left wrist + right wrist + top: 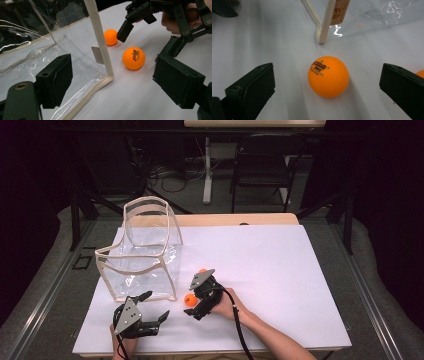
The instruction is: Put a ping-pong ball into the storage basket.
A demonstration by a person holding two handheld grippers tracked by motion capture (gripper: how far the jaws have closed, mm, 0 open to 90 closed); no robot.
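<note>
**Asker:** High view first: what are you holding over the table?

**Me:** I am holding two grippers over a white sheet (280, 270). My right gripper (189, 306) is angling down beside an orange ball (190, 299), with a second orange ball (202, 270) peeking out just past its grey plate. My left gripper (156, 306) is sitting near the front edge, next to a clear plastic bag (142, 255) with cream trim.

**Asker:** How are your jaws standing?

**Me:** Both pairs are standing wide apart and gripping nothing. In the right gripper view the printed ball (328, 76) is resting on the sheet between my two black jaws, touching neither one. The bag's corner seam (325, 22) is lying just beyond it.

**Asker:** And the left gripper view?

**Me:** I am looking along my left jaws at the bag's upright corner edge (100, 40). The printed ball (133, 58) is lying just beside that corner, outside the bag. The second ball (110, 37) is sitting farther back, close to one jaw tip of my right gripper (147, 35).
</note>
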